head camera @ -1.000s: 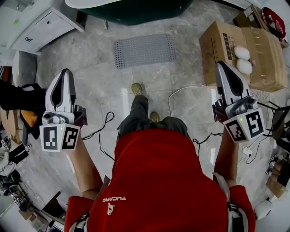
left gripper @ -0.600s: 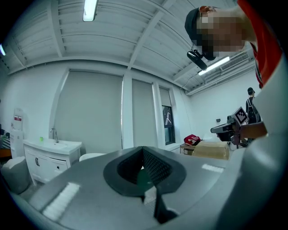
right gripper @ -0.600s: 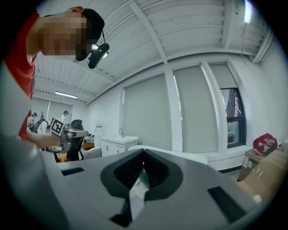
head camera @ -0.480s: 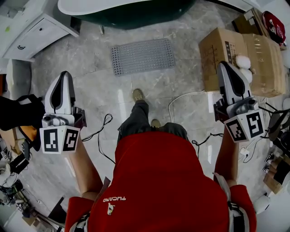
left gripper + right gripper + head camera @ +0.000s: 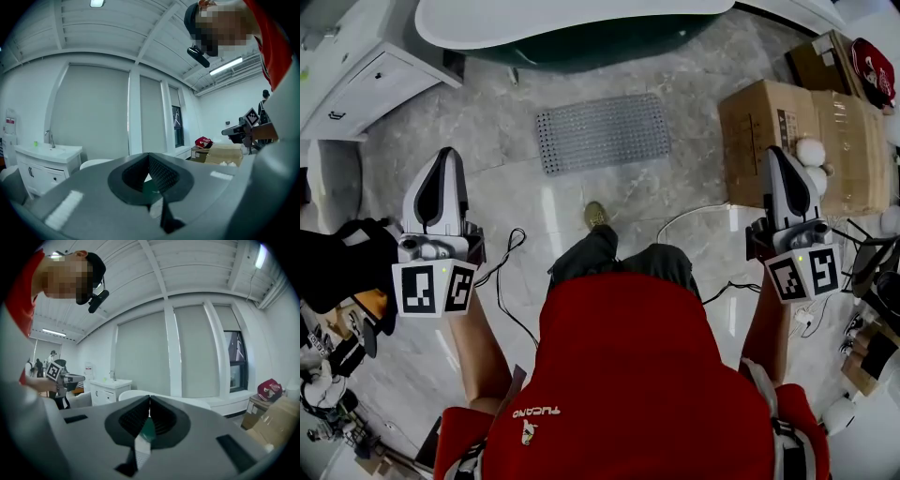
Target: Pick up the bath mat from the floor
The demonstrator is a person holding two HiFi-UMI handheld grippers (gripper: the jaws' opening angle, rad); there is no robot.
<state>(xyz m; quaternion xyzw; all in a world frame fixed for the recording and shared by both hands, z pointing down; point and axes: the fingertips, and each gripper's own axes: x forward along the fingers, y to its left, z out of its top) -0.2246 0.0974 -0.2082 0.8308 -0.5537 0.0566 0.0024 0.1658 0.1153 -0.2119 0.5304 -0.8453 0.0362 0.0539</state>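
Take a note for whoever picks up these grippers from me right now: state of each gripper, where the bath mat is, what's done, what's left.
Left gripper: jaws shut, nothing between them, pointing forward at the person's left side.
Right gripper: jaws shut, nothing between them, pointing forward at the right side.
Bath mat: flat on the floor, ahead of the person's foot, just short of the bathtub. Neither gripper touches it.
Done: nothing on the mat yet.
Left: open the jaws, reach down, grip a mat edge, lift it off the floor.
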